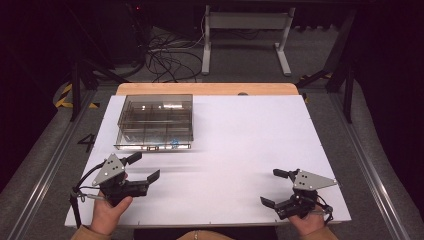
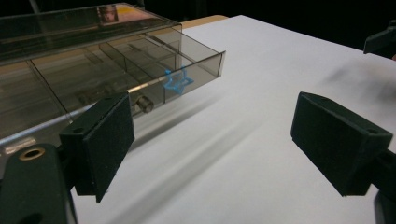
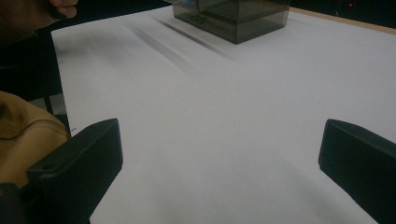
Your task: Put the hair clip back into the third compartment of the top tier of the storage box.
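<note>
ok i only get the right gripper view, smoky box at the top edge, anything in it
observer: a small blue star shows at the front wall of the smoky box, near its right end; I cannot tell if it is inside or on the wall.
operator: where's the left gripper
observer: the left gripper is just in front of the box, jaws open, not touching it.
operator: box one big space?
observer: no, dividers split it into compartments.
</note>
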The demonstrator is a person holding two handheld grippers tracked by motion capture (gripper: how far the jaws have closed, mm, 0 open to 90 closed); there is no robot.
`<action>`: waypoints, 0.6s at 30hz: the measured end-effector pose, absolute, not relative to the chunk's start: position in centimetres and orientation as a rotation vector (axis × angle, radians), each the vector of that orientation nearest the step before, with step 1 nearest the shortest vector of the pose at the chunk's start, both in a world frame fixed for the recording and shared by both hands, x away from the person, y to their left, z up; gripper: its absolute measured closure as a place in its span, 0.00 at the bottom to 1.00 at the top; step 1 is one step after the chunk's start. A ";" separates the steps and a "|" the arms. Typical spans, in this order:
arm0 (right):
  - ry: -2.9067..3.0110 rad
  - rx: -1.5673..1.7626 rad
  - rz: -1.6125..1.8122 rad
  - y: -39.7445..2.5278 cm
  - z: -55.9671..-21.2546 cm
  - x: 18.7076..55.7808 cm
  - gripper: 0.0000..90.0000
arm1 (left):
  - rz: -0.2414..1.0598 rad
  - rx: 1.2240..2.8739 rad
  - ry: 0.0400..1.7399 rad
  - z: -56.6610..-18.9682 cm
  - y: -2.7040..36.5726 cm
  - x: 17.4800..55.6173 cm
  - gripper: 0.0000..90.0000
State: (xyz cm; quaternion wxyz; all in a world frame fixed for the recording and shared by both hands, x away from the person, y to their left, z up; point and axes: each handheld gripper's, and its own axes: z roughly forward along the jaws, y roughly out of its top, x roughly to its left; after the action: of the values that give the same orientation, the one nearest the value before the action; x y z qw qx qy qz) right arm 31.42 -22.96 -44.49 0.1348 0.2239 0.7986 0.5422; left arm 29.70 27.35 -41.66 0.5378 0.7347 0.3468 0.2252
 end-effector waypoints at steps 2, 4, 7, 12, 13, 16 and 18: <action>2.314 0.648 1.570 -23.0 -44.5 31.4 0.00 | 0.538 1.752 0.823 -42.0 27.5 29.5 0.15; 2.315 0.650 1.571 -23.0 -44.5 31.4 0.00 | 0.538 1.743 0.823 -42.3 27.7 29.2 0.15; 2.315 0.651 1.570 -23.0 -44.5 31.4 0.00 | 0.545 1.740 0.815 -43.0 27.8 28.9 0.14; 2.313 0.651 1.571 -23.0 -44.5 31.4 0.00 | 0.553 1.755 0.822 -43.9 28.1 28.3 0.12; 2.313 0.653 1.572 -23.0 -44.5 31.4 0.00 | 0.551 1.760 0.825 -44.1 28.1 28.2 0.12; 2.313 0.653 1.574 -23.1 -44.5 31.5 0.00 | 0.513 1.747 0.837 -44.1 28.4 28.2 0.10; 2.313 0.654 1.575 -23.1 -44.5 31.4 0.00 | 0.491 1.735 0.846 -44.1 28.5 28.2 0.10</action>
State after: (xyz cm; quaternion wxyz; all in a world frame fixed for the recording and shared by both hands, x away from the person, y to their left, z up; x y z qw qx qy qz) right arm 31.44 -23.11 -44.53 0.1337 0.2257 0.7976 0.5433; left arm 28.15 28.46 -44.12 0.5437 0.7312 0.3563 0.2068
